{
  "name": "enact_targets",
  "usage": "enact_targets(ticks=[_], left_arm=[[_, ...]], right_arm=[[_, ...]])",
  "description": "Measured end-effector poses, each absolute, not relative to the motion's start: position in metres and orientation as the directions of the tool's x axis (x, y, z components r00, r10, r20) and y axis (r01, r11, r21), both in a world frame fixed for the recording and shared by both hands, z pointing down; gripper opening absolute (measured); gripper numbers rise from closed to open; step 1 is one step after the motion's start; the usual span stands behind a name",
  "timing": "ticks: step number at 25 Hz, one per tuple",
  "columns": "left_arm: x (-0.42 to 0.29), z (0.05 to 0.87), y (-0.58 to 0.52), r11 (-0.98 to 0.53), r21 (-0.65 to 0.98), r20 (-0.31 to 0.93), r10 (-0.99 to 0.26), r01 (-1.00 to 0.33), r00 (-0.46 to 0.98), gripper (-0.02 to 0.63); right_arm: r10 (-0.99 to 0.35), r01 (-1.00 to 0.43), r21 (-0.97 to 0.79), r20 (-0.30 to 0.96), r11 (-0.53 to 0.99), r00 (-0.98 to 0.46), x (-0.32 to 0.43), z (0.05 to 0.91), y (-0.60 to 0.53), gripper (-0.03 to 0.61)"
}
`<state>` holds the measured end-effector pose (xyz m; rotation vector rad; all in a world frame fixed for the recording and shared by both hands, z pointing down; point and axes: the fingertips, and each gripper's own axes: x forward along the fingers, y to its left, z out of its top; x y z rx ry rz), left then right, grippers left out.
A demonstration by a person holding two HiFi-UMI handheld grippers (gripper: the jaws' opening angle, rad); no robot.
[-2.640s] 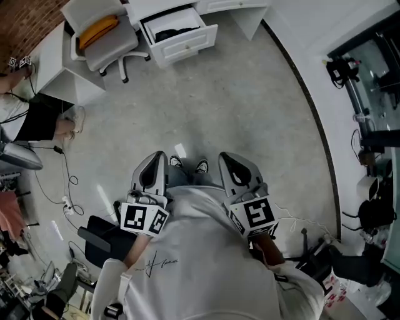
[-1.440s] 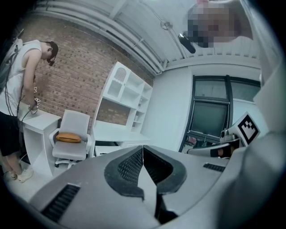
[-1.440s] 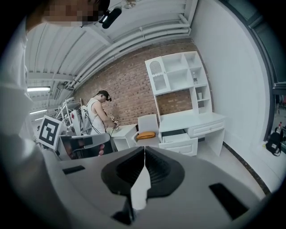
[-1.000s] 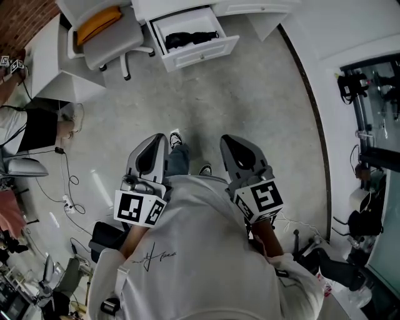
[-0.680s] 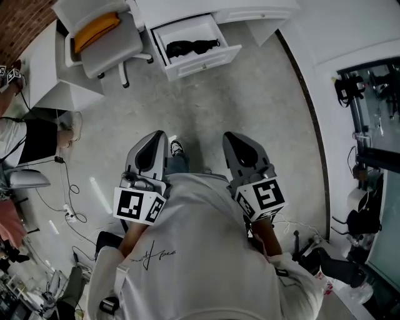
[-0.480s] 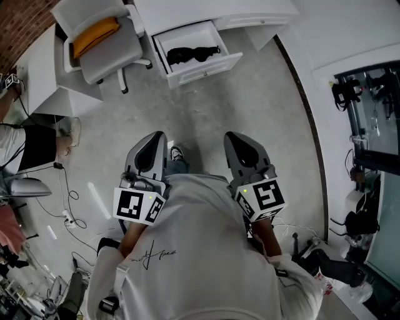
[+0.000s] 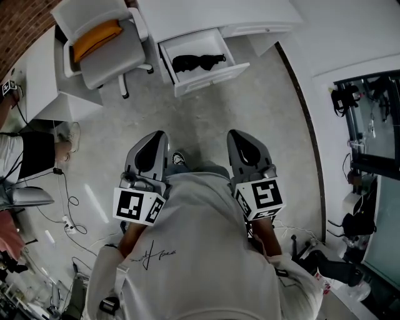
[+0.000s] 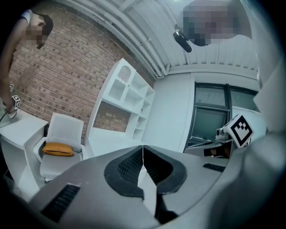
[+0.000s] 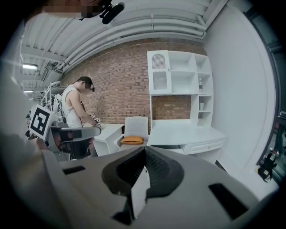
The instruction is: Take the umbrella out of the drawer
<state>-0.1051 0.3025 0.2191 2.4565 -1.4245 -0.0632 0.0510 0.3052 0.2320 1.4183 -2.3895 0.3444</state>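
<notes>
1. Umbrella (image 7: 197, 62): black, folded, lying inside the open drawer (image 7: 215, 74).
2. Left gripper (image 7: 156, 139), right gripper (image 7: 239, 137): jaws closed, empty, well apart from the drawer.
3. Step, seemingly: approach. Next: part jaws, reach in.

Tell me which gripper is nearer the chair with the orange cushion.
Left. The left gripper is down-right of the chair; the right gripper is farther right, below the open drawer.

The umbrella (image 7: 197, 62) is lying folded in the open drawer (image 7: 214, 77). It is showing as a black, slightly crumpled bundle running lengthwise from near the left wall towards the right wall, about midway between back and front. The white drawer is standing pulled out from the counter's (image 7: 206, 15) front edge.
</notes>
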Motion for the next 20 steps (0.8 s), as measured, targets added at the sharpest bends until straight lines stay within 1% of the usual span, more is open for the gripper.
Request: enact_targets(ticks=[7,14,20], left_arm=[[-0.125,0.222,0.29,-0.429,0.306,0.101,-0.873,-0.85,0.477,0.017],[-0.122,0.223,0.276,-0.418,0.3,0.096,-0.881,-0.858,0.463,0.017],[-0.114,0.221,0.242,-0.407,0.282,0.093,-0.89,-0.869,0.447,0.017]], right_arm=[[-0.785,-0.864,-0.016,0.41,0.503,-0.464,0.034,0.233,0.292,0.023],[-0.781,-0.854,-0.008,0.398,0.521,-0.48,0.032,0.231,0.272,0.023],[-0.778,-0.841,0.0,0.379,0.542,-0.501,0.037,0.23,0.231,0.023]])
